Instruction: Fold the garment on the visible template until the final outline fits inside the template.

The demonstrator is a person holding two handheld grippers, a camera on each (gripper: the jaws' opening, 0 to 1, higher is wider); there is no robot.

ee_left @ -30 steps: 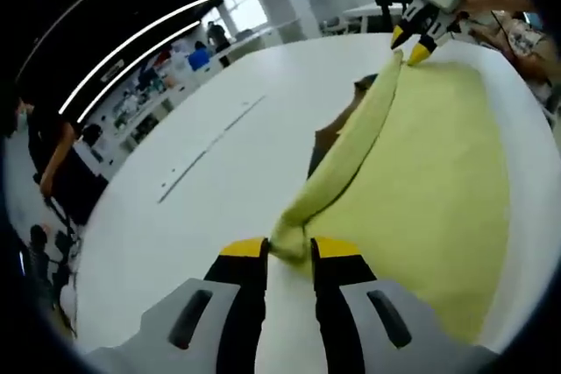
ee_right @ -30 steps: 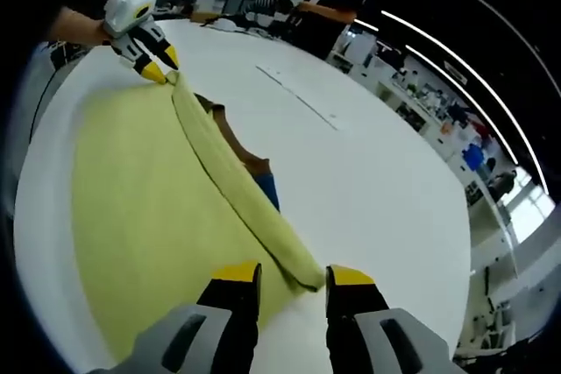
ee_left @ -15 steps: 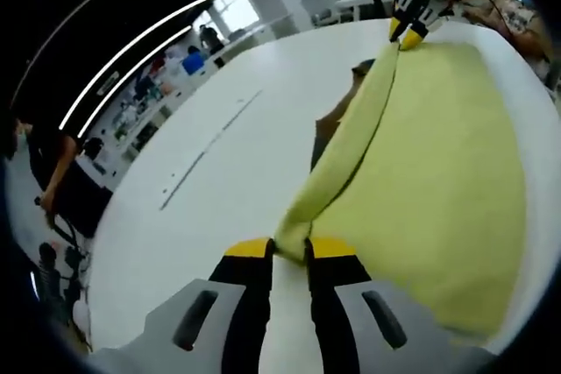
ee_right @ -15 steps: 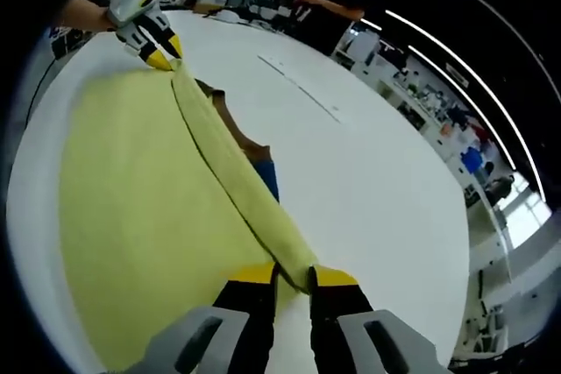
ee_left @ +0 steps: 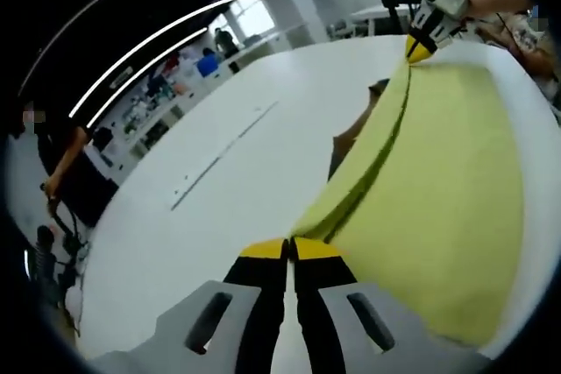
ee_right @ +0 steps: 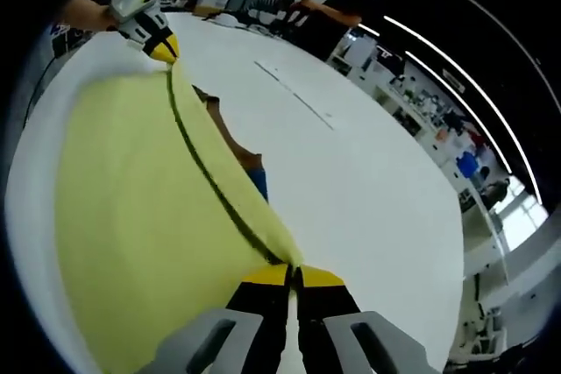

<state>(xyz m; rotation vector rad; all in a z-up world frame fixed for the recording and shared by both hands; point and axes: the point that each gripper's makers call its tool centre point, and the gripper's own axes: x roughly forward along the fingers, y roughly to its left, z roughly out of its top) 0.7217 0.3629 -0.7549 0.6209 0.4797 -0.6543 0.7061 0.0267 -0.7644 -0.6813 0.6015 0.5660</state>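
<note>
Left gripper view shows the left gripper [ee_left: 290,250] pinched tight on one end of the yellow garment's [ee_left: 438,172] folded edge, the right gripper [ee_left: 419,48] pinching the far end, stretched over the white table [ee_left: 219,172].

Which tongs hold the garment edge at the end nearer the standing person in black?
The left tongs, gripping the yellow garment's far corner; the right tongs clamp its near end.
</note>
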